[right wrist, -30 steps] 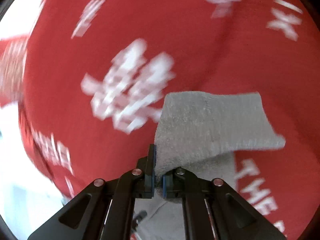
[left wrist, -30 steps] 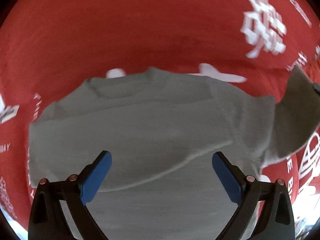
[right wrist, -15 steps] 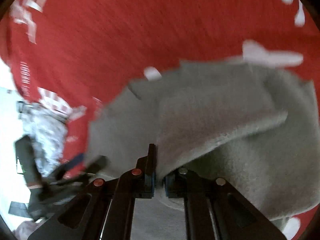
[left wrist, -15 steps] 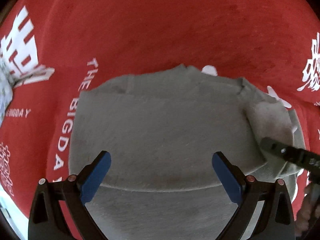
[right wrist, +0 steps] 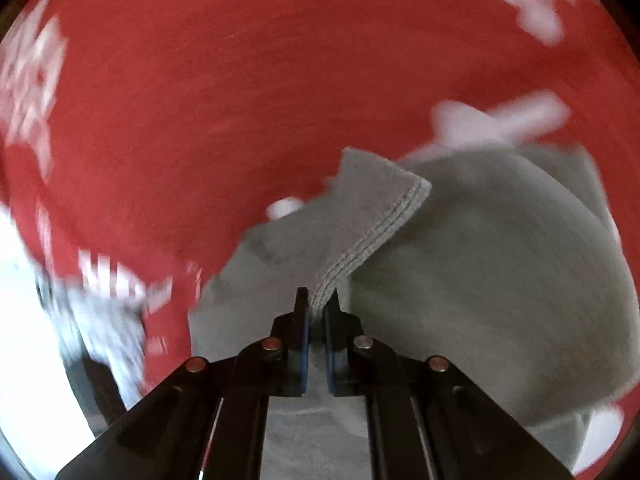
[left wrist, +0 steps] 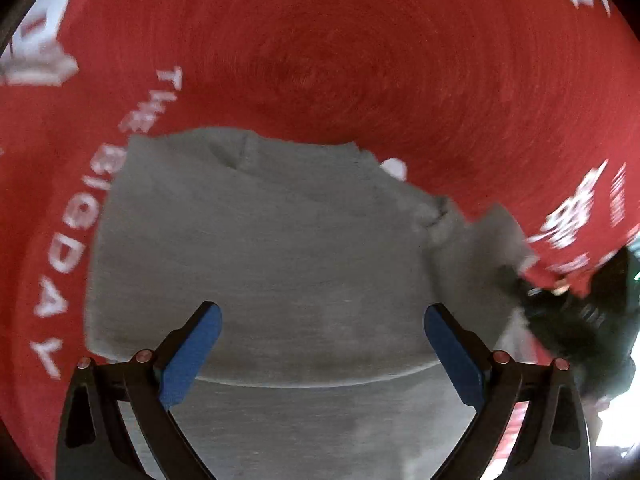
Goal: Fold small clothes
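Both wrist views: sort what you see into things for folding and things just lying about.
For the job:
- grey garment, stitched hem pinched in the right gripper
- left gripper, open above the garment

Lying about:
- red printed cloth under the garment
- blurred grey-white fabric at the cloth's edge

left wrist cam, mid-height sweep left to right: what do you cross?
White lettering on the red cloth → grey garment → its bunched sleeve → right gripper, dark and blurred, at the sleeve's edge. The left gripper stands open, nearer the camera.
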Available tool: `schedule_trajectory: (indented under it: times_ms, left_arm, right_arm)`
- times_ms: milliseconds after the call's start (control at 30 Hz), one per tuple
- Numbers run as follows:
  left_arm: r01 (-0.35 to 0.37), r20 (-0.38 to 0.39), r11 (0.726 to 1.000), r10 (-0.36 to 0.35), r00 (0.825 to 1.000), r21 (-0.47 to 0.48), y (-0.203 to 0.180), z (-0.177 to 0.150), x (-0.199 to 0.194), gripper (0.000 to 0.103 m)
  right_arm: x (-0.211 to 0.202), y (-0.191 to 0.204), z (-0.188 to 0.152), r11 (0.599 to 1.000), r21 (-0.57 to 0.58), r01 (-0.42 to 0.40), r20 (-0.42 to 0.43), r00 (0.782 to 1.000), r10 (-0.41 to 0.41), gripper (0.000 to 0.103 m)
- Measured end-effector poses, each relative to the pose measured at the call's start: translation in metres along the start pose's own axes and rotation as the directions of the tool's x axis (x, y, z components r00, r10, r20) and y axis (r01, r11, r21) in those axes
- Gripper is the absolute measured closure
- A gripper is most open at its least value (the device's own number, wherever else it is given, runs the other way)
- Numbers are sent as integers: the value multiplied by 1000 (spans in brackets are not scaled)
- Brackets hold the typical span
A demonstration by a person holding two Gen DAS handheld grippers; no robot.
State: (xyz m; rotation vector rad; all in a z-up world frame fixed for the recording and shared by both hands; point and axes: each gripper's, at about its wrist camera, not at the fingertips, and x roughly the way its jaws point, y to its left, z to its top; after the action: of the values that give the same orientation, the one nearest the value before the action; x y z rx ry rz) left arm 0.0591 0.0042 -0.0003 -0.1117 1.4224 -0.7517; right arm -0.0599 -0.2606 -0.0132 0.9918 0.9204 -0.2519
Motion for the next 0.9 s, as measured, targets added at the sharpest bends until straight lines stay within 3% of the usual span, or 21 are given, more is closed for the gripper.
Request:
schedule_trajectory:
  times_ms: [67, 133, 267, 333, 433, 600, 667, 733, 767, 800, 900]
  left_arm:
    - [114, -31, 991, -117, 993, -74, 11, 2, 3, 1]
    - [175, -46, 976, -182, 982, -129, 19, 2, 8, 1]
    - [221, -72, 954, -240, 968, -202, 28, 1, 23, 1]
    - [215, -69, 958, -232, 970, -188, 24, 1, 24, 1]
    - [188, -78, 969, -202, 976, -162, 15, 1, 29, 1]
    - [153, -112, 979, -168, 979, -137, 0, 0, 36, 1]
    - [108, -128, 988, -121, 984, -108, -12, -2, 40, 1]
    - [62, -131, 995, -71, 989, -72, -19, -4, 41, 20]
    - [60, -141, 996, -69, 988, -62, -20, -3, 43, 62]
    - [67, -172, 996, -77, 982, -63, -22, -2, 49, 95]
    - [68, -135, 997, -73, 988, -39, -24, 7, 40, 96]
  right_arm:
    - [9, 27, -10, 991, -134, -14, -46, 999, 8, 96]
    - [29, 51, -25, 967, -251, -34, -116, 993, 5, 93]
    - [65, 63, -58, 938, -346, -29, -253, 965, -63, 87]
    - [69, 57, -69, 946, -324, -28, -285, 956, -70, 80]
    - [54, 42, -70, 970, -238, -51, -280, 960, -18, 70]
    - [15, 11, -72, 989, -135, -52, -254, 967, 16, 69]
    - [-1, -4, -76, 994, -100, -39, -246, 969, 13, 69]
    - [-17, -24, -77, 999, -48, -21, -229, 973, 9, 69]
    - [-23, -32, -77, 1000, -18, -12, -218, 976, 8, 68]
    - [-32, -46, -78, 1000, 28, -1, -197, 980, 7, 66]
    - [-46, -70, -78, 990, 138, 19, -133, 991, -1, 47]
